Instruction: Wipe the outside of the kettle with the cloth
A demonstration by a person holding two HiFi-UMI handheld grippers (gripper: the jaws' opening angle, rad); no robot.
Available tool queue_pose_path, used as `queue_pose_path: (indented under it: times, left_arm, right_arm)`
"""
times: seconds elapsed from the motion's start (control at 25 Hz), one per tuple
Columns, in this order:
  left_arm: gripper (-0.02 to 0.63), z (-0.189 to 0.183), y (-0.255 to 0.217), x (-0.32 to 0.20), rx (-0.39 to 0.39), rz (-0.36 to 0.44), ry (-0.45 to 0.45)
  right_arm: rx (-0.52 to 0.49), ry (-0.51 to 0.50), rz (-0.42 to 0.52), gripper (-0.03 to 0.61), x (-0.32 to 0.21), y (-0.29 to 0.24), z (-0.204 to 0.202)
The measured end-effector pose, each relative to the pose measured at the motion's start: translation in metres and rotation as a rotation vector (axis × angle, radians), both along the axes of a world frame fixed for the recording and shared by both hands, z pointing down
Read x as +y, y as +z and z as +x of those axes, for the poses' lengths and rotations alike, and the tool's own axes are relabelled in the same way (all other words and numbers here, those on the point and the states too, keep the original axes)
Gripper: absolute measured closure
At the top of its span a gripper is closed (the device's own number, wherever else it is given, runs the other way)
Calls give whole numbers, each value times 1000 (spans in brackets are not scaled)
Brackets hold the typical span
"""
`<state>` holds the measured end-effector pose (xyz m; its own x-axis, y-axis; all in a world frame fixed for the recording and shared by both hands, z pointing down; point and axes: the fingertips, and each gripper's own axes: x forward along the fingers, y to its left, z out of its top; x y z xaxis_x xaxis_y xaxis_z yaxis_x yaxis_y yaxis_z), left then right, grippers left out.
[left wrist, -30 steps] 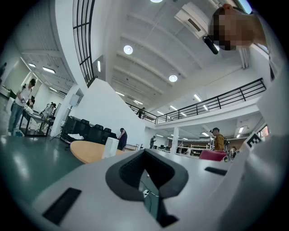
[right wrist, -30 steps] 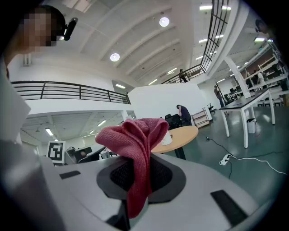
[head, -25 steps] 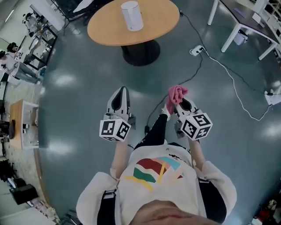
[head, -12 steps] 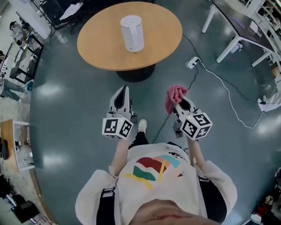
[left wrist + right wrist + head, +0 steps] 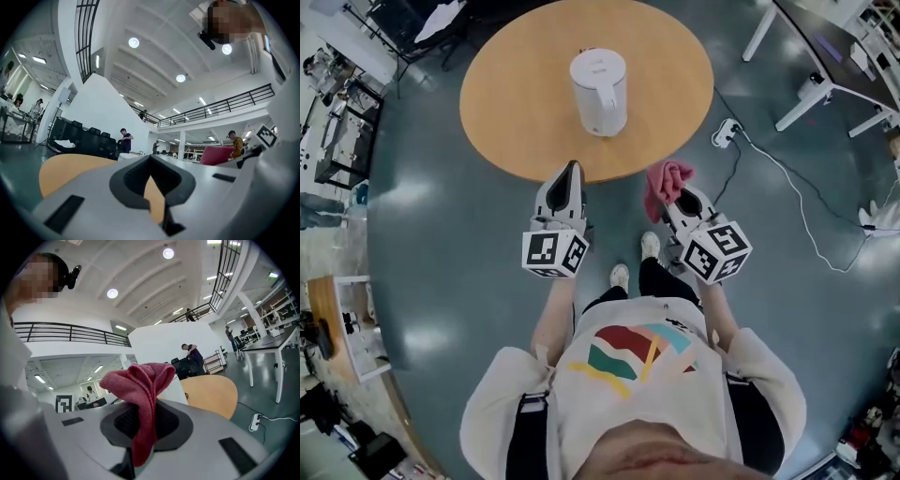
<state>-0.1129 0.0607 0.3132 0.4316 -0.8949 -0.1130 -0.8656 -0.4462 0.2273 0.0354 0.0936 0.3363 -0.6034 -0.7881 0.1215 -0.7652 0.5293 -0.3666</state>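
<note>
A white kettle [image 5: 599, 91] stands upright near the middle of a round wooden table [image 5: 516, 103]. My left gripper [image 5: 569, 174] is shut and empty, its tips at the table's near edge. My right gripper [image 5: 673, 195] is shut on a red cloth [image 5: 664, 183], which bunches up above the jaws just short of the table's rim. In the right gripper view the cloth [image 5: 140, 399] hangs from the closed jaws and hides most of the kettle [image 5: 172, 388] behind it. The left gripper view shows the tabletop [image 5: 70, 168] past the closed jaws [image 5: 152, 176].
The person's feet [image 5: 634, 261] stand on the grey floor close to the table. A power strip with a white cable [image 5: 727, 133] lies on the floor to the right. A white desk [image 5: 825, 66] stands at the upper right, racks [image 5: 337, 112] along the left.
The person has walked toward the table. Table and kettle now lie much nearer, with both grippers at its near edge. The cloth stays held in the right gripper.
</note>
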Motion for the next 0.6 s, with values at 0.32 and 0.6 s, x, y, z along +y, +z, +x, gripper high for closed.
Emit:
queue_pose_path:
  times: [0.32, 0.6]
  left_arm:
    - [571, 47, 34, -86, -34, -10, -67]
    - [562, 81, 35, -124, -71, -22, -49]
  right_arm:
    - [-21, -56, -13, 531, -111, 17, 35]
    - [-23, -143, -9, 531, -175, 3, 46]
